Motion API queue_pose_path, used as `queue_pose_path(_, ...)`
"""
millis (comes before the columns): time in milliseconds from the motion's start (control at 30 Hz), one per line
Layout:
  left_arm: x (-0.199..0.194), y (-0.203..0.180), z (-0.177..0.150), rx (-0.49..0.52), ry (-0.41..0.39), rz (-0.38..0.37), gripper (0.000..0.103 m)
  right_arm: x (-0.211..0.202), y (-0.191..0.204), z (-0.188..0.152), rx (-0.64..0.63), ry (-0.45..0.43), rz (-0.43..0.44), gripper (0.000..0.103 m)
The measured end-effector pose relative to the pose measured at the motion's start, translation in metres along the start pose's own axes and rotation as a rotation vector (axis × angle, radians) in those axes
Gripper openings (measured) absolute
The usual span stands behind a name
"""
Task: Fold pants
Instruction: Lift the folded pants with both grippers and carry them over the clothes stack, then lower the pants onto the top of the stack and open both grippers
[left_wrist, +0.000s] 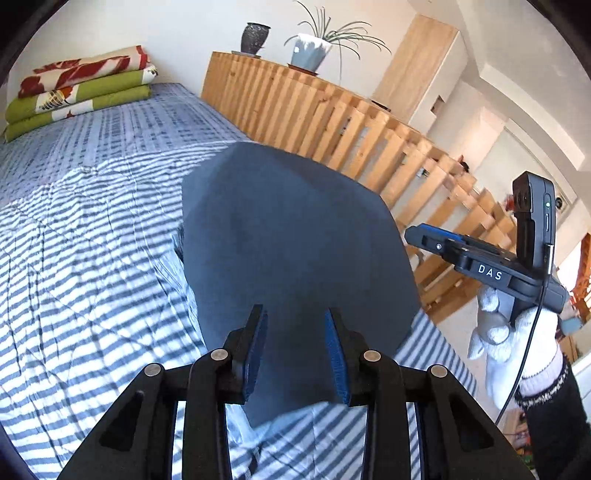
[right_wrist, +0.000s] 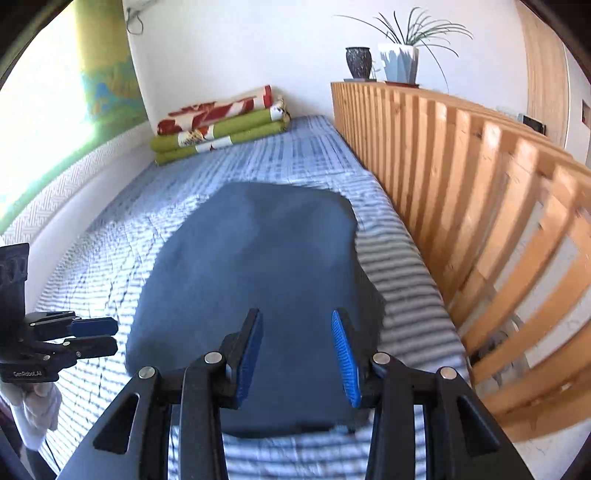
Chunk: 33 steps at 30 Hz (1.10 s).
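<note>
Both grippers hover empty above bed (right_wrist: 406, 266): left gripper (left_wrist: 295, 354) and right gripper (right_wrist: 297, 356), jaws parted, nothing between pads. Pants (right_wrist: 258, 280), dark blue, lie folded flat mid-bed, far edge at 12 o'clock, railing (right_wrist: 461, 166) at 3 o'clock. Judgement: for the next fold, pinch both near corners evenly, lift together, and lay them square.

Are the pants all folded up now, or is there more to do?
Nearly done, it seems. The dark blue pants lie on the striped bed as one compact folded bundle. Nothing is in hand: the left gripper and right gripper hover open and empty. Perhaps only tidying remains.
</note>
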<state>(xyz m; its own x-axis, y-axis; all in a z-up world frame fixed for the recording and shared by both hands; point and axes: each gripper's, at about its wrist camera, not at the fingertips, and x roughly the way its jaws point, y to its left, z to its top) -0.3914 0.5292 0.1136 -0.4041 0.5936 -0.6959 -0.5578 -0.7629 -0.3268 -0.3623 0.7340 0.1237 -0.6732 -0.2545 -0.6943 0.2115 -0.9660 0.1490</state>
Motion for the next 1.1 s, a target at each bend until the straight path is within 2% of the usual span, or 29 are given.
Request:
queue_pose_path(67,0.013,0.007,0.022,0.003,-0.02,0.044,0.034,0.016,-0.003,0.016,0.034,-0.016,-0.039,0.035)
queue_pose_path(167,0.042,0.013,0.057,-0.03,-0.008,0.041,0.034,0.042,-0.008,0.036,0.13,0.016,-0.004,0.035)
queue_pose_path(200,0.054,0.015,0.068,-0.032,-0.013,0.062,0.034,0.051,-0.009,0.04,0.143,0.026,-0.002,0.035)
queue_pose_path(233,0.066,0.019,0.078,-0.032,-0.023,0.086,0.034,0.061,-0.009,0.042,0.143,0.038,-0.006,0.035)
queue_pose_path(300,0.102,0.032,0.097,-0.045,0.017,0.113,0.038,0.076,-0.006,0.046,0.115,0.047,-0.021,0.035)
queue_pose_path(333,0.122,0.043,0.103,-0.05,0.057,0.199,0.032,0.083,-0.005,0.048,0.098,0.045,-0.033,0.035)
queue_pose_path(367,0.147,0.06,0.114,-0.101,0.089,0.294,0.011,0.089,-0.004,0.05,0.083,0.043,-0.05,0.035)
queue_pose_path(400,0.155,0.076,0.116,-0.159,0.115,0.309,0.004,0.096,-0.006,0.052,0.075,0.046,-0.064,0.034)
queue_pose_path(467,0.155,0.1,0.117,-0.232,0.09,0.295,0.003,0.111,-0.009,0.06,0.069,0.063,-0.112,0.032)
queue_pose_path(500,0.149,0.102,0.119,-0.214,0.075,0.31,0.005,0.115,-0.012,0.06,0.069,0.068,-0.129,0.032)
queue_pose_path(533,0.143,0.102,0.12,-0.199,0.06,0.328,0.014,0.115,-0.016,0.059,0.071,0.069,-0.118,0.032)
queue_pose_path(567,0.134,0.104,0.121,-0.203,0.044,0.304,0.02,0.113,-0.018,0.059,0.071,0.067,-0.109,0.032)
queue_pose_path(633,0.115,0.106,0.12,-0.23,0.018,0.202,0.02,0.108,-0.022,0.056,0.061,0.063,-0.114,0.032)
queue_pose_path(700,0.096,0.101,0.116,-0.209,-0.011,0.17,0.022,0.092,-0.018,0.052,0.045,0.037,-0.121,0.032)
queue_pose_path(800,0.078,0.07,0.096,-0.146,-0.003,0.074,0.024,0.06,-0.006,0.039,0.022,-0.01,-0.061,0.032)
queue_pose_path(900,0.07,0.021,0.045,-0.078,0.064,-0.018,0.025,0.038,0.011,0.014,-0.048,0.011,-0.003,0.032)
queue_pose_path(933,0.074,0.008,0.028,-0.064,0.097,-0.041,0.025,0.037,0.018,0.007,-0.086,0.033,-0.013,0.032)
queue_pose_path(967,0.079,-0.009,0.007,-0.045,0.137,-0.068,0.025,0.036,0.022,-0.001,-0.137,0.046,-0.047,0.032)
queue_pose_path(1033,0.084,-0.033,-0.023,0.033,0.159,-0.042,0.025,0.044,0.019,-0.014,-0.198,0.106,-0.173,0.032)
queue_pose_path(1100,0.085,-0.056,-0.05,0.106,0.188,-0.023,0.026,0.046,0.001,-0.019,-0.154,0.156,-0.281,0.032)
